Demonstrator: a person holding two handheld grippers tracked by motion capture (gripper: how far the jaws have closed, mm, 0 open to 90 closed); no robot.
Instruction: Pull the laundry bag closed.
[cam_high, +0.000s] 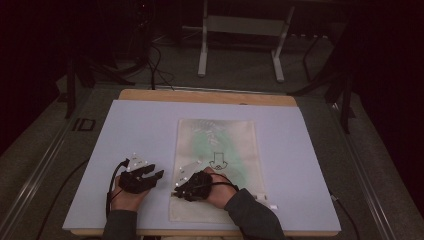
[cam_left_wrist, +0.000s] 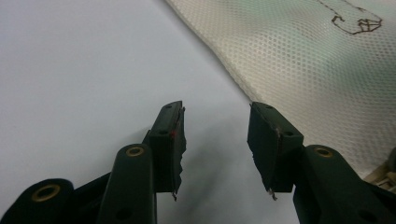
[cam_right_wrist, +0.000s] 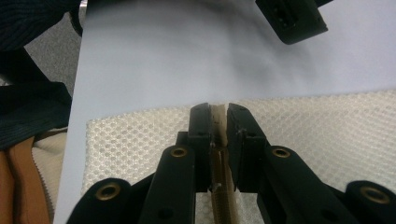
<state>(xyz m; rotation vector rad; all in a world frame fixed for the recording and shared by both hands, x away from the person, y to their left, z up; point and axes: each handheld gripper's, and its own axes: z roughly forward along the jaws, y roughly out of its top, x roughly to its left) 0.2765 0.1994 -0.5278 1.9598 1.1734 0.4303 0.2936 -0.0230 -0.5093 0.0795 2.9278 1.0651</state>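
Jaws of right gripper (cam_right_wrist: 218, 135) pinching cream mesh bag (cam_right_wrist: 327, 130), flat, zipper-edged

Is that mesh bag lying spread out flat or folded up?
Spread flat: the mesh bag lies as one full rectangle on the white board.

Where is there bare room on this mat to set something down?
Free: the pale mat left of the mesh bag, and the strip right of it. Crowded: the near edge, where the left gripper and right gripper work.

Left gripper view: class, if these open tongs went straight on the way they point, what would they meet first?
Probably the mesh bag: the left tongs point across bare table mat toward its near edge, though depth is hard to judge.
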